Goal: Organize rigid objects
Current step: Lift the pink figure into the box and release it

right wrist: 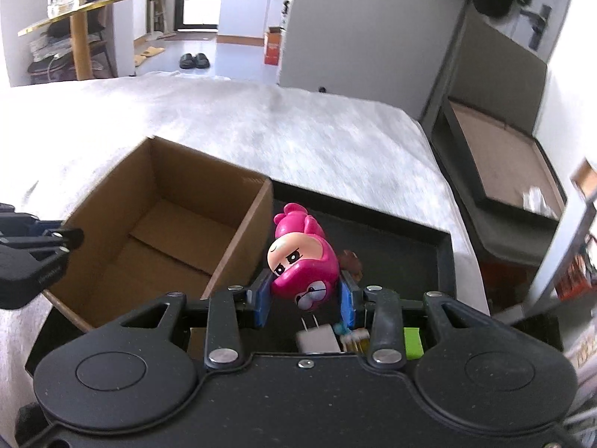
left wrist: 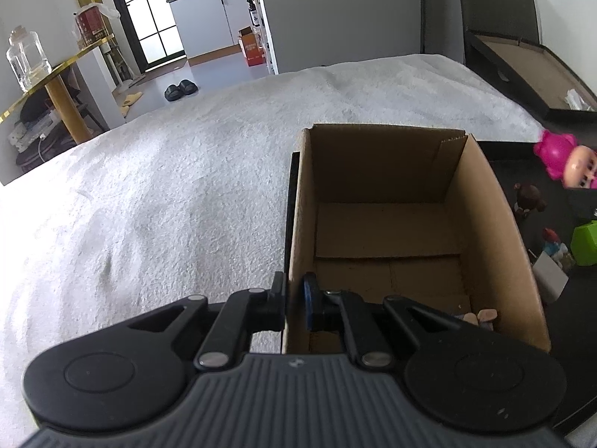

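Note:
An open cardboard box [left wrist: 481, 220] [right wrist: 242, 231] stands on the white bed cover, with one small item in its near corner [left wrist: 485, 315]. My left gripper [left wrist: 294, 298] is shut on the box's left wall, one finger outside and one inside. My right gripper [right wrist: 304, 298] is shut on a pink toy figure [right wrist: 302, 261] and holds it above the black tray [right wrist: 410, 239], just right of the box. The figure also shows at the right edge of the left wrist view [left wrist: 563, 164].
The black tray holds a brown figure [left wrist: 526, 198], a green block [left wrist: 585, 240] [right wrist: 412, 341], a white charger plug [right wrist: 317, 339] and other small toys. A white fluffy cover [left wrist: 168, 186] spreads left and beyond. A dark open case [right wrist: 503, 156] lies at the right.

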Demonstrator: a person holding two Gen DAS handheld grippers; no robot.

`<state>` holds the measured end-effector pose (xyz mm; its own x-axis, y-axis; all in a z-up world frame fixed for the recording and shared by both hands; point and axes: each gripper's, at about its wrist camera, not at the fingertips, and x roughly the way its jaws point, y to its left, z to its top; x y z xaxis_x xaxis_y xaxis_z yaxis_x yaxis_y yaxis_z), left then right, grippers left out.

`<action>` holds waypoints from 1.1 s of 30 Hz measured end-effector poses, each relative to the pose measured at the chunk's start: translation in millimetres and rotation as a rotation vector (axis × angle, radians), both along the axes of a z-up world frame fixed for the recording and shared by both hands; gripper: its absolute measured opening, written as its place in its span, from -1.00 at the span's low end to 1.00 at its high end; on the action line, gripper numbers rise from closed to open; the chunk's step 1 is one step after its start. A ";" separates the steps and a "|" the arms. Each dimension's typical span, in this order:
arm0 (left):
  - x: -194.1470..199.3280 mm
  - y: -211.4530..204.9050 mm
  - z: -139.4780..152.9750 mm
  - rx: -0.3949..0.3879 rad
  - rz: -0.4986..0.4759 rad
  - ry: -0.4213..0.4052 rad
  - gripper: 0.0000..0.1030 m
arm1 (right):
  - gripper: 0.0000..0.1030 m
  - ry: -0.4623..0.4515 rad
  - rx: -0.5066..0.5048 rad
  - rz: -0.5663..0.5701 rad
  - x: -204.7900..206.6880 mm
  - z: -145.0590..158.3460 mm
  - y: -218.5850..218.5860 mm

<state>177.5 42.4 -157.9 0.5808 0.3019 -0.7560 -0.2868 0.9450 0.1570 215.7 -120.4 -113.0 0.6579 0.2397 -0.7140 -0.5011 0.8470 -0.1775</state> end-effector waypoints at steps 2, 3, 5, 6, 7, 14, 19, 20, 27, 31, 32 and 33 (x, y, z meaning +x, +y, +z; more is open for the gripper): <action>-0.1 2.4 -0.8 -0.008 -0.001 -0.003 -0.85 | -0.31 -0.002 0.003 0.019 1.1 1.6 7.8; -0.4 3.1 -1.0 -0.011 -0.004 -0.004 -0.85 | -0.31 -0.003 0.009 0.027 1.9 3.1 11.1; 0.5 4.3 -0.8 -0.016 -0.008 -0.005 -0.85 | -0.31 -0.009 0.019 0.046 2.8 6.2 18.3; 0.6 5.1 -1.0 -0.018 -0.010 -0.006 -0.85 | -0.31 -0.013 0.023 0.058 2.6 7.1 22.2; 0.9 5.6 -1.1 -0.018 -0.013 -0.007 -0.85 | -0.31 -0.015 0.031 0.071 2.4 7.7 26.4; 0.1 9.4 -0.9 -0.037 -0.030 -0.010 -0.86 | -0.31 0.016 0.068 0.130 2.0 -0.2 50.6; -0.7 10.9 -0.5 -0.045 -0.036 -0.013 -0.86 | -0.26 0.030 0.094 0.177 0.6 -4.6 64.9; -0.7 11.5 -0.7 -0.048 -0.035 -0.015 -0.86 | -0.19 0.032 0.084 0.179 -0.9 -5.6 69.0; 0.2 11.1 -0.8 -0.052 -0.026 -0.020 -0.86 | 0.00 0.047 0.081 0.130 -5.5 -7.9 56.7; 4.1 5.5 -1.7 -0.025 -0.025 0.009 -0.85 | 0.00 0.061 0.099 0.080 -7.6 -7.5 37.3; 5.4 3.7 -1.6 -0.016 -0.020 0.015 -0.81 | 0.01 0.065 0.102 0.067 -8.5 -7.6 31.6; 6.3 1.6 -1.3 -0.007 -0.020 0.022 -0.78 | 0.01 0.070 0.103 0.057 -9.2 -8.2 26.4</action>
<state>183.8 44.0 -159.2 0.5696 0.2849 -0.7710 -0.2648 0.9516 0.1560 206.5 -93.9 -121.2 0.5908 0.3496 -0.7271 -0.5572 0.8286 -0.0544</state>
